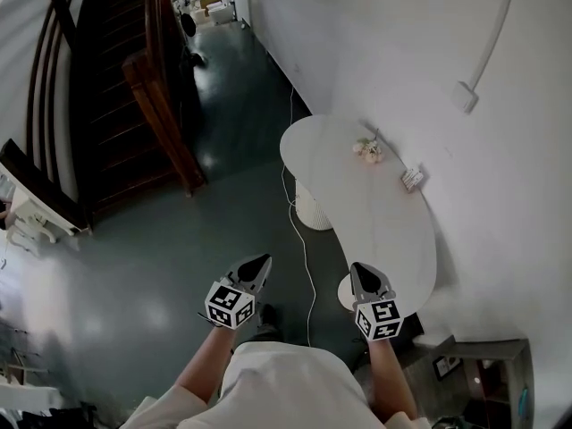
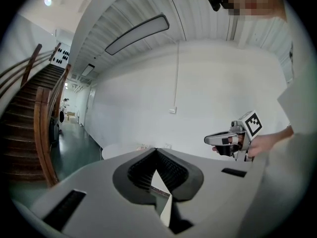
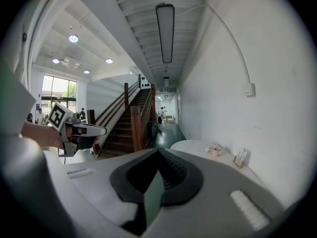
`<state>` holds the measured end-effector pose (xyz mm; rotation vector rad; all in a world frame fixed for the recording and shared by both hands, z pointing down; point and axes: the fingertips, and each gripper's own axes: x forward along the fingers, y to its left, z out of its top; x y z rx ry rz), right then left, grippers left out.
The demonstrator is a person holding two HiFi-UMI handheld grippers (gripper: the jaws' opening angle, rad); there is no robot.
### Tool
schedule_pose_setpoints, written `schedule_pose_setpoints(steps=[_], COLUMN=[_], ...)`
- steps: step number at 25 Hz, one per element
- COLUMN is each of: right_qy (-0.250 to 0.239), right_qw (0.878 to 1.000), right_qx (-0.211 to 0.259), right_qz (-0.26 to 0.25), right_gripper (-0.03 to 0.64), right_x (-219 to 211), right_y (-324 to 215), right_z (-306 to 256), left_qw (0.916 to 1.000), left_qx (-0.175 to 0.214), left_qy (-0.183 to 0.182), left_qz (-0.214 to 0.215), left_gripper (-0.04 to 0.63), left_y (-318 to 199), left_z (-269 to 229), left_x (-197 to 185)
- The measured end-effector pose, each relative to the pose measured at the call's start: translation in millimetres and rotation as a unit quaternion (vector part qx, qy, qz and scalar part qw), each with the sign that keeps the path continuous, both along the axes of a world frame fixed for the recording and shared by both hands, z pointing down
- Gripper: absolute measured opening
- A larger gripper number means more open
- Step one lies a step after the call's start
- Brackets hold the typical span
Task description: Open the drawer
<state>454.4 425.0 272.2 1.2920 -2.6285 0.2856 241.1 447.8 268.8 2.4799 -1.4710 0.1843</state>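
No drawer shows plainly in any view. In the head view my left gripper (image 1: 262, 262) and my right gripper (image 1: 357, 269) are held side by side in front of the person's body, above the dark floor and the near end of a white oval table (image 1: 393, 231). Each tapers to a closed point and holds nothing. In the left gripper view the jaws meet at the tip (image 2: 156, 150), and the right gripper (image 2: 218, 139) shows beside them. In the right gripper view the jaws also meet (image 3: 158, 150), with the left gripper (image 3: 96, 130) at the left.
The table stands against a white wall and carries a small pale bunch (image 1: 367, 150) and a small white object (image 1: 412, 179). Its ribbed white pedestal (image 1: 313, 206) and a thin cable (image 1: 304, 248) are on the floor. A wooden staircase (image 1: 134, 88) rises at left. A low grey unit (image 1: 487, 365) sits bottom right.
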Motion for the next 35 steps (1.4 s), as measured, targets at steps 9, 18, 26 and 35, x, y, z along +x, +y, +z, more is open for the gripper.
schedule_pose_setpoints(steps=[9,18,26,35], right_qy=[0.016,0.029,0.04,0.046], right_qw=[1.0,0.999,0.998,0.998], right_qx=[-0.017,-0.026,-0.02,-0.029], right_qz=[0.02,0.036,0.041,0.044], right_gripper=[0.011,0.011,0.011,0.011], right_x=[-53,-112,-145,-151], right_y=[-62,-112,-147,-179], right_z=[8,13,10,19], left_qw=[0.9996,0.999,0.9986,0.9983], left_qx=[-0.007,-0.014,-0.013,-0.019], left_qy=[0.003,0.008,0.021,0.031], left_qz=[0.025,0.041,0.046,0.045], left_gripper=[0.006,0.006,0.006,0.006], left_y=[-63,-115,-149,-182], left_z=[9,19,19,29], left_x=[-51,-115,-147,-157])
